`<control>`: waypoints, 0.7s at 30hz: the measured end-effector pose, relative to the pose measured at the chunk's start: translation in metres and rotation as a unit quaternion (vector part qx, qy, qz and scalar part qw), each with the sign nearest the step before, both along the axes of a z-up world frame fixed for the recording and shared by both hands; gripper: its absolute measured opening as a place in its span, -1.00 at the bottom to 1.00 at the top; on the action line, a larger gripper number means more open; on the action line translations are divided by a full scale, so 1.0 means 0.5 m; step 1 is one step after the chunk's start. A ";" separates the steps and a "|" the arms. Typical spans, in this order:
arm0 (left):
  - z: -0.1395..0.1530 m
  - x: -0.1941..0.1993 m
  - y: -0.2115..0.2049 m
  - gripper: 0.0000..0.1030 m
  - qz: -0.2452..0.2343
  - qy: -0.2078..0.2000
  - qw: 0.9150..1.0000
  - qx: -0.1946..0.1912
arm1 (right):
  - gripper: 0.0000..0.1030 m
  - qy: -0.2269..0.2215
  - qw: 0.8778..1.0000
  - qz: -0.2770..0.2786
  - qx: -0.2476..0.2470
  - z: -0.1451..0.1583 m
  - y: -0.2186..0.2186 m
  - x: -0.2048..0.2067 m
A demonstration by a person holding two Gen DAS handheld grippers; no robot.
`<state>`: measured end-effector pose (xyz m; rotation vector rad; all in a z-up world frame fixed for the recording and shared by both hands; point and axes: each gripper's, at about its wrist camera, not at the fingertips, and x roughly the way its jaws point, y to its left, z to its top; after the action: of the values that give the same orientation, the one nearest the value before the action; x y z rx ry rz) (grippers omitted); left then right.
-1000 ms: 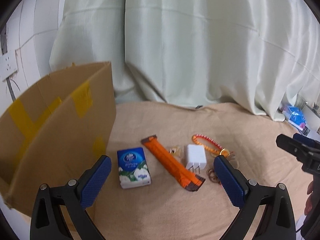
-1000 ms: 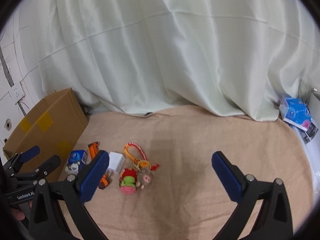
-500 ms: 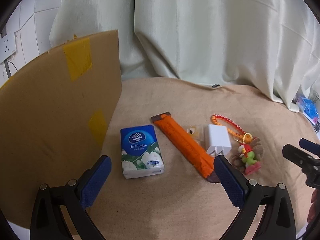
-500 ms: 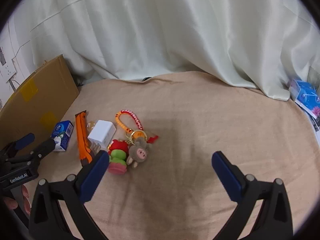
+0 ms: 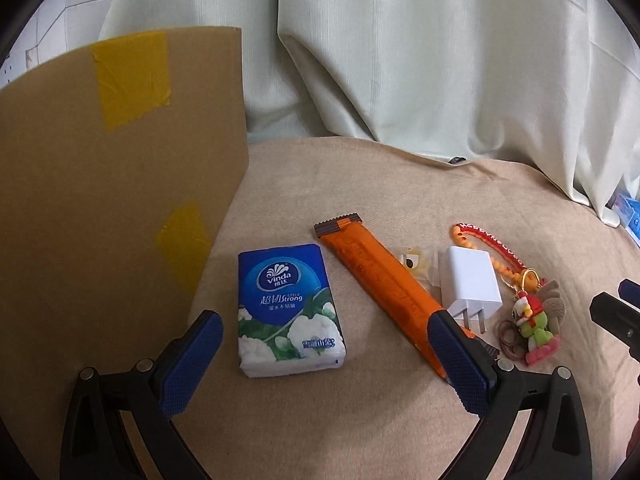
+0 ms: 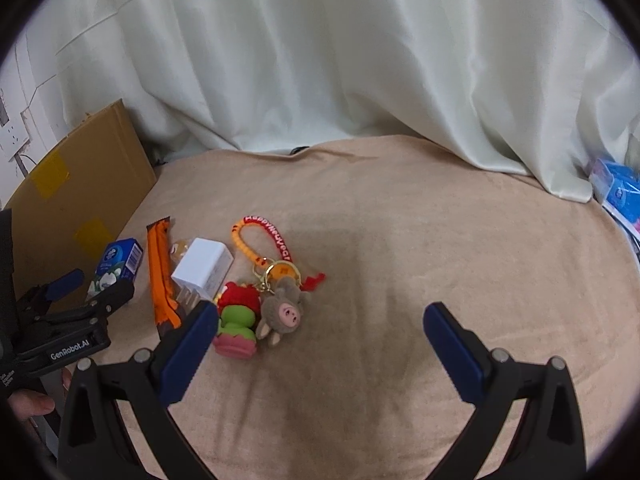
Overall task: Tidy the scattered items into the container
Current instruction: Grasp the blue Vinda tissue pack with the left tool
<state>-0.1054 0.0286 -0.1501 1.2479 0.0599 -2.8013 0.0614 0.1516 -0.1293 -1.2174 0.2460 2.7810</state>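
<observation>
A pleated curtain (image 5: 420, 60) hangs behind a beige cloth (image 6: 400, 240). On it, left, stands a taped cardboard box (image 5: 100, 200). Beside it lie a glossy tissue pack (image 5: 286, 304), a long orange wrapper (image 5: 384, 280) angled near-right to far-left, a white charger (image 5: 472, 276), prongs nearward, and a beaded keychain (image 6: 268, 240). Left gripper (image 5: 324, 360) and right gripper (image 6: 320, 344) both gape, holding nothing.

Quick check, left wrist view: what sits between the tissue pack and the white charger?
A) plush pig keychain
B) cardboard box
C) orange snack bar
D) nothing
C: the orange snack bar lies diagonally between the tissue pack and the white charger.
</observation>
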 end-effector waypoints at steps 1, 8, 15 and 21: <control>-0.002 -0.002 0.000 0.99 0.001 -0.001 1.000 -0.001 | 1.00 0.000 1.000 0.000 0.002 -0.002 -0.001 -0.003; -0.012 -0.008 -0.002 0.96 0.007 0.003 1.000 -0.011 | 1.00 -0.003 1.000 -0.004 -0.002 -0.008 0.001 -0.013; -0.030 -0.039 -0.041 0.16 0.021 -0.028 0.999 0.026 | 1.00 0.002 1.000 0.002 0.000 -0.006 -0.001 -0.015; -0.021 -0.043 -0.046 0.05 0.022 -0.022 0.999 0.037 | 1.00 0.000 1.000 0.005 0.000 -0.009 -0.004 -0.019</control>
<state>-0.1269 0.0055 -0.1604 1.3077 0.1871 -2.7566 0.0518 0.1496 -0.1337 -1.2236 0.2398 2.7896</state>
